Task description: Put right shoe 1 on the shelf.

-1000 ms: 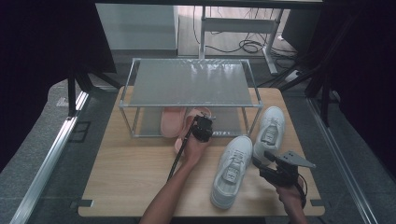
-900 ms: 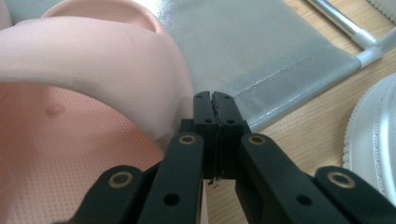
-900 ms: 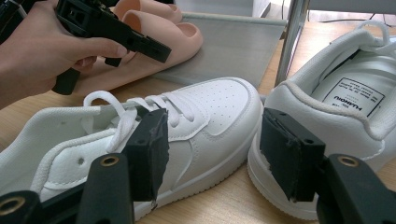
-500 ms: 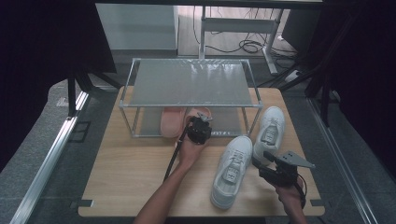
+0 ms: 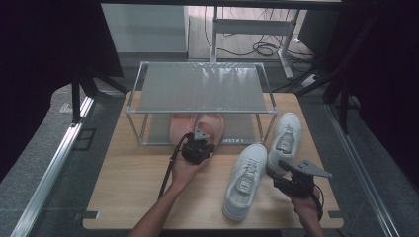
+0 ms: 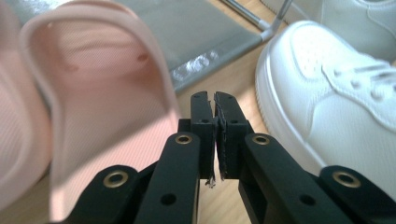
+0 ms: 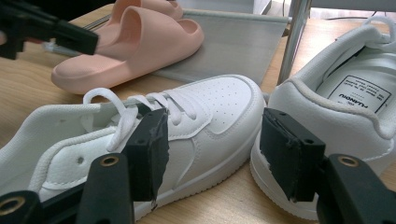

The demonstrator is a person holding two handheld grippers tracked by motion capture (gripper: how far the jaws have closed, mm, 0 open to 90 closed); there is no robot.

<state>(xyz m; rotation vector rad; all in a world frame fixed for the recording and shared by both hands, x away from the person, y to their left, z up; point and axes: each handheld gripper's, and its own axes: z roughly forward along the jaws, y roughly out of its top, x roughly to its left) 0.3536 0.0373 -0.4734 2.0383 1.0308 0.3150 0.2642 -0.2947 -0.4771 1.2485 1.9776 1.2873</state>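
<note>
The left gripper (image 5: 198, 148) has crept forward since a second ago, edging closer to the pink slippers (image 5: 197, 127) under the rack (image 5: 200, 88), and its fingers (image 6: 203, 122) are pressed together with nothing between them. In the left gripper view the near slipper's (image 6: 88, 88) heel fills the space just left of those fingers, very close, though I cannot tell whether they touch. The slippers sit half under the rack's lower shelf (image 7: 233, 39), heels poking out toward the person.

The right gripper (image 5: 291, 178) has barely moved across the three frames. It hovers at the near right of the worktop (image 5: 128, 182), fingers (image 7: 149, 149) spread wide apart, empty, looking between the two white sneakers. The near sneaker (image 5: 244, 178) lies angled, toe toward the rack; the far sneaker (image 5: 286, 136) stands just beside the rack's right leg. Neither sneaker has shifted.

The worktop is pale wood, bare in its left half. Around it there is grey floor (image 5: 39, 148), dark curtains (image 5: 49, 44) on both sides, and behind the rack a desk frame with loose cables (image 5: 262, 48) on the ground.
</note>
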